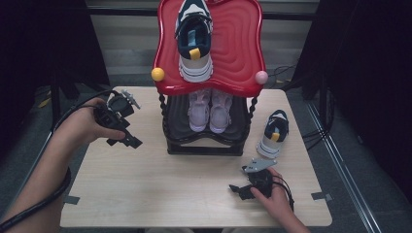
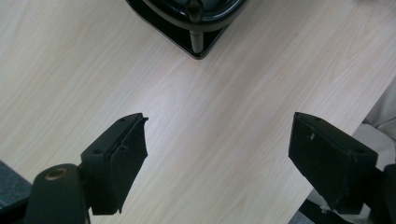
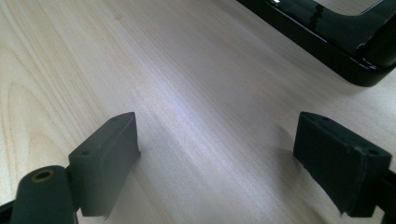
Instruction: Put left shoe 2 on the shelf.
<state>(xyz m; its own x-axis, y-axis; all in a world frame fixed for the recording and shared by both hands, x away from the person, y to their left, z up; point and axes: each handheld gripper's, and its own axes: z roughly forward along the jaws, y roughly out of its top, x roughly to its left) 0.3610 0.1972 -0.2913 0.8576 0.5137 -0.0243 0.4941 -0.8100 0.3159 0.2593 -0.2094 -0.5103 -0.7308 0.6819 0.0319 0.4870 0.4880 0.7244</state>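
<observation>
A two-shelf shoe rack (image 1: 233,53) stands at the back middle of the wooden table (image 1: 145,194). Its red top shelf carries a navy and white sneaker (image 1: 194,39). The black lower shelf holds a pink and white pair of shoes (image 1: 210,110). A second navy and white sneaker (image 1: 273,133) lies on the table to the right of the rack. My left gripper (image 1: 125,138) (image 2: 217,154) hovers left of the rack, open and holding nothing. Near the front edge my right gripper (image 1: 239,191) (image 3: 217,158) rests low over the wood, open with nothing between its jaws.
The rack's black base corner (image 2: 196,46) (image 3: 327,32) lies just ahead of both grippers. Yellow (image 1: 158,74) and pink (image 1: 261,77) knobs stick out at the red shelf's front corners. Dark curtains flank the table, and cables lie on the floor at the right.
</observation>
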